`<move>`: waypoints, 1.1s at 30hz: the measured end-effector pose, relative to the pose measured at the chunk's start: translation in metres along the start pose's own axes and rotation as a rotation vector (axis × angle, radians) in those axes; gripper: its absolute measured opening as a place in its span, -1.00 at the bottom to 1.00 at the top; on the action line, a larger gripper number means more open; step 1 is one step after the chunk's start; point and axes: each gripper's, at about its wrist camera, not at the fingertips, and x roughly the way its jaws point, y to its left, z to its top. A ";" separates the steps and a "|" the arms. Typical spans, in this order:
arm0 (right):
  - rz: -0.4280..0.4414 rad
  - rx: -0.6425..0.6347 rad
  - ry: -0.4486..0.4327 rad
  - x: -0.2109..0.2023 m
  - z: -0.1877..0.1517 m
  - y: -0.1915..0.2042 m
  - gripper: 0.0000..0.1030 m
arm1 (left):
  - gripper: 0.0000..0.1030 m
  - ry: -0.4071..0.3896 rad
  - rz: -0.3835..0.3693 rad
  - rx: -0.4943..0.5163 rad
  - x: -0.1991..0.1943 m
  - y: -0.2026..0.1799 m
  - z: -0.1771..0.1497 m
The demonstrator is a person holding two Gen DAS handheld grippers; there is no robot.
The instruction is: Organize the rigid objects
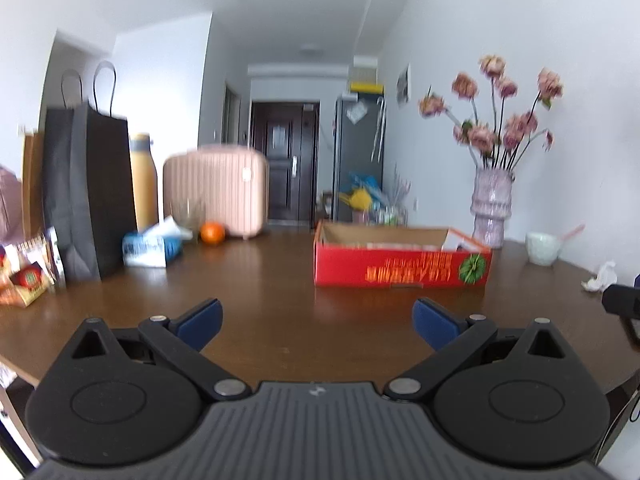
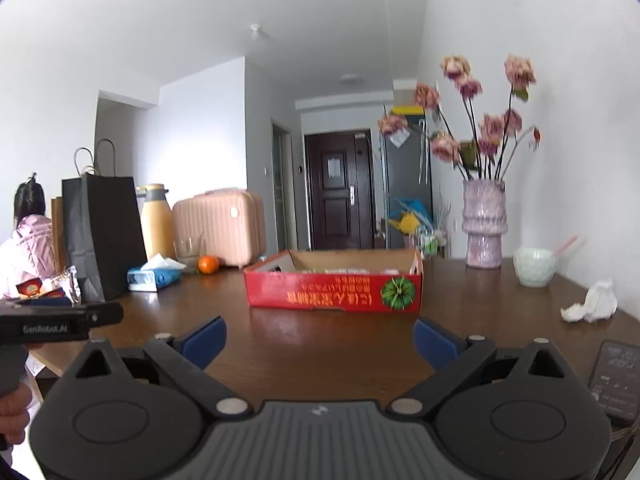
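A red open cardboard box (image 1: 402, 266) with items inside sits on the brown table (image 1: 280, 280); it also shows in the right wrist view (image 2: 334, 294). My left gripper (image 1: 318, 322) is open and empty, hovering over the table in front of the box. My right gripper (image 2: 320, 338) is open and empty, also short of the box. The left gripper's body (image 2: 60, 320) shows at the left edge of the right wrist view. An orange (image 1: 212, 233) lies at the back left, also in the right wrist view (image 2: 208, 264).
A black paper bag (image 1: 90, 192), yellow flask (image 1: 144, 182), tissue pack (image 1: 150, 246), pink case (image 1: 216, 192) and snack packets (image 1: 26, 276) stand at the left. A flower vase (image 2: 484, 226), green cup (image 2: 534, 266), crumpled tissue (image 2: 592, 304) and phone (image 2: 618, 380) are at the right.
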 end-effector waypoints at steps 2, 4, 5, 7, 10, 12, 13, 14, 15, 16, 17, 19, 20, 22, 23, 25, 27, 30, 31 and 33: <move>0.001 0.005 -0.013 -0.007 0.003 0.003 0.98 | 1.00 -0.026 -0.012 -0.001 -0.009 -0.002 0.006; 0.006 0.012 -0.017 -0.010 0.006 0.003 0.98 | 1.00 -0.036 -0.024 0.005 -0.013 -0.004 0.010; 0.004 0.014 -0.016 -0.010 0.006 0.002 0.98 | 1.00 -0.039 -0.027 0.012 -0.014 -0.005 0.011; -0.002 0.017 -0.011 -0.009 0.007 0.001 0.98 | 1.00 -0.037 -0.021 0.023 -0.014 -0.008 0.011; 0.002 0.029 -0.005 -0.008 0.007 -0.001 0.98 | 1.00 -0.025 -0.015 0.013 -0.013 -0.008 0.011; -0.001 0.030 -0.008 -0.008 0.007 -0.002 0.98 | 1.00 -0.022 -0.020 0.008 -0.013 -0.008 0.011; -0.002 0.029 -0.009 -0.009 0.007 -0.002 0.98 | 1.00 -0.023 -0.019 0.010 -0.013 -0.007 0.011; -0.002 0.030 -0.010 -0.009 0.007 -0.002 0.98 | 1.00 -0.025 -0.017 0.014 -0.013 -0.008 0.010; -0.002 0.031 -0.010 -0.009 0.007 -0.002 0.98 | 1.00 -0.027 -0.017 0.016 -0.013 -0.007 0.010; -0.002 0.033 -0.009 -0.008 0.007 -0.002 0.98 | 1.00 -0.029 -0.017 0.016 -0.014 -0.007 0.011; -0.001 0.033 -0.007 -0.008 0.006 -0.002 0.98 | 1.00 -0.031 -0.018 0.014 -0.013 -0.006 0.011; 0.002 0.032 -0.005 -0.007 0.006 -0.001 0.98 | 1.00 -0.029 -0.019 0.012 -0.013 -0.005 0.011; 0.004 0.030 -0.004 -0.007 0.006 -0.001 0.98 | 1.00 -0.026 -0.020 0.010 -0.013 -0.005 0.011; 0.007 0.026 -0.002 -0.006 0.006 0.001 0.98 | 1.00 -0.025 -0.024 0.011 -0.013 -0.005 0.011; 0.006 0.025 -0.002 -0.006 0.006 0.001 0.98 | 1.00 -0.027 -0.024 0.012 -0.013 -0.005 0.011; 0.007 0.026 -0.003 -0.006 0.006 0.001 0.98 | 1.00 -0.031 -0.024 0.013 -0.014 -0.005 0.011; 0.010 0.029 -0.005 -0.007 0.006 0.000 0.98 | 1.00 -0.031 -0.025 0.012 -0.014 -0.004 0.011; 0.008 0.031 -0.001 -0.006 0.005 -0.001 0.98 | 1.00 -0.024 -0.026 0.003 -0.013 -0.004 0.011; 0.008 0.032 0.001 -0.006 0.005 -0.001 0.98 | 1.00 -0.025 -0.026 0.004 -0.013 -0.004 0.011; 0.007 0.034 0.001 -0.006 0.005 0.000 0.98 | 1.00 -0.027 -0.025 0.006 -0.013 -0.004 0.011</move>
